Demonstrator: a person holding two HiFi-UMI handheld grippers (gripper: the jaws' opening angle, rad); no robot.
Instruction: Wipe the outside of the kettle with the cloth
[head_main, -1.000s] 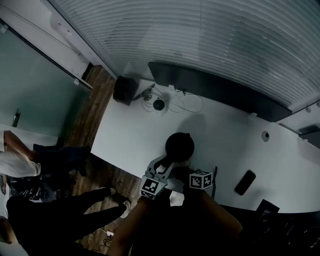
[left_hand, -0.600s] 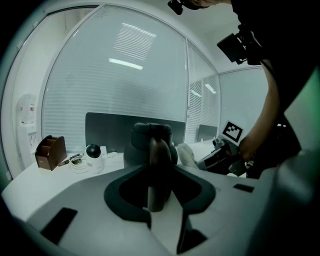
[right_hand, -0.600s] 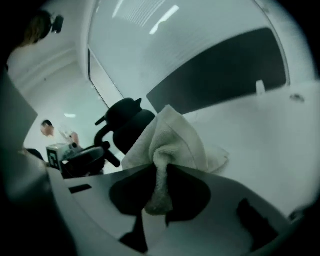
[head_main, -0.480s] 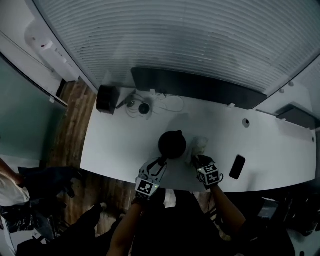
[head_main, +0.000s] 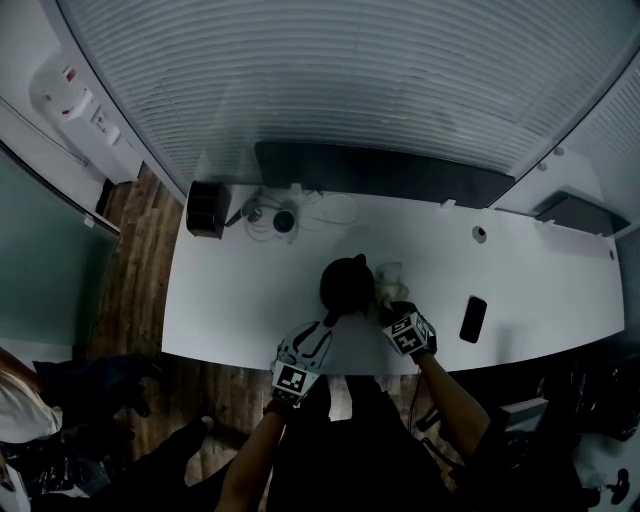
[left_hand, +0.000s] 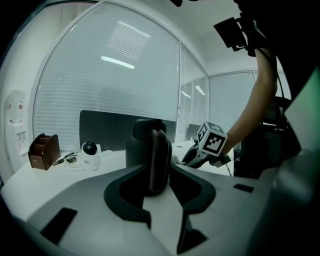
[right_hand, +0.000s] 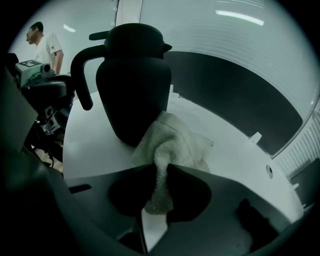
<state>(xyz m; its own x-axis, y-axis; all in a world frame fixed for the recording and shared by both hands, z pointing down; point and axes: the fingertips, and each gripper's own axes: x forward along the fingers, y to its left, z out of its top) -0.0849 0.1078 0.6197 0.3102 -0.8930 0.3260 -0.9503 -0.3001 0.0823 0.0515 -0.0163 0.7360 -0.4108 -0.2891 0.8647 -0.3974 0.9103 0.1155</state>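
White desk (head_main: 240, 300) under slatted blinds (head_main: 350, 80), with the kettle (head_main: 347, 283) near the middle of its front edge.
Left gripper (left_hand: 158, 170) jaws clamp the kettle's handle (left_hand: 158, 160); right gripper (right_hand: 160, 167) jaws pinch the pale cloth (right_hand: 172, 142), bunched against the kettle's side.

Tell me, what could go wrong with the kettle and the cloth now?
The right gripper pinches only a thin fold of the cloth, so it could slip out while rubbing. The left gripper holds the kettle only by its handle, so a hard push from the cloth side might tip or twist it.
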